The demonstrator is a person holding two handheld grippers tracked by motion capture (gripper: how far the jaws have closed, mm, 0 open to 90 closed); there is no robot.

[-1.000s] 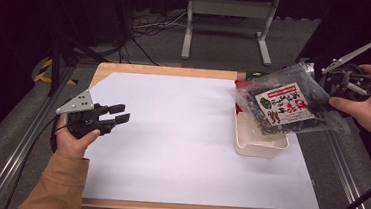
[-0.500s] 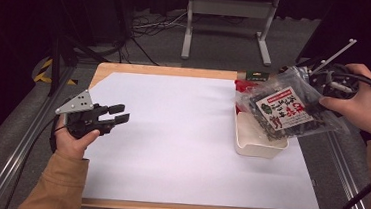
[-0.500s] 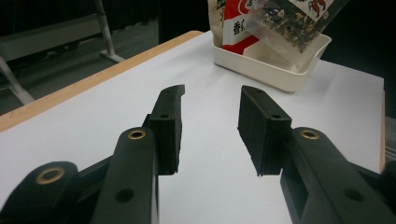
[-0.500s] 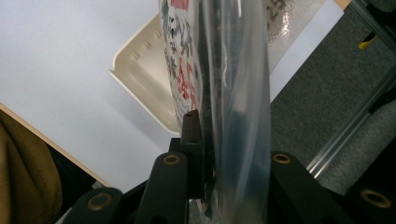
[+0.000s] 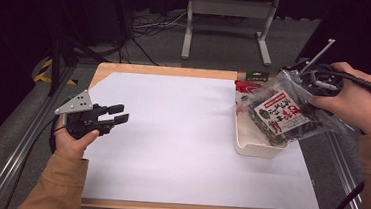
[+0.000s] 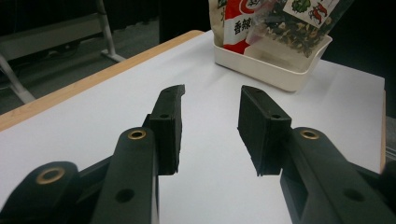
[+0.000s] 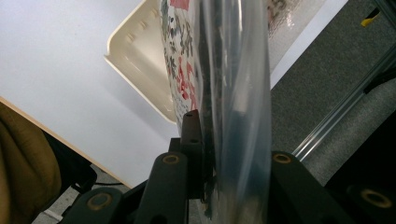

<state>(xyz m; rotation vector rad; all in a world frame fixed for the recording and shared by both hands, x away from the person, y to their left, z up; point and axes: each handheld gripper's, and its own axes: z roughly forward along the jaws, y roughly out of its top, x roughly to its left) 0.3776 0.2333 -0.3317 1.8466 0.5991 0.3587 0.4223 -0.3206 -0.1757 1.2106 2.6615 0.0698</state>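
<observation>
A clear snack bag (image 5: 283, 116) with dark contents and a red-and-white label hangs tilted above a cream tray (image 5: 250, 144) at the table's right side. My right gripper (image 5: 309, 84) is shut on the bag's upper edge; in the right gripper view the plastic bag (image 7: 233, 93) is pinched between the jaws. A second red packet (image 5: 242, 86) stands in the tray behind the bag. My left gripper (image 5: 117, 115) hovers open over the table's left edge, nothing between its fingers (image 6: 170, 116). In the left gripper view the tray (image 6: 275, 65) and bag (image 6: 289, 18) lie far ahead.
A white sheet (image 5: 180, 139) covers the wooden table (image 5: 141, 70). A metal stand (image 5: 228, 17) and cables sit on the floor beyond the table. Aluminium rails (image 5: 342, 162) run along both sides.
The right gripper has carried the bag down and leftward, closer over the tray. The left gripper has stayed put.
</observation>
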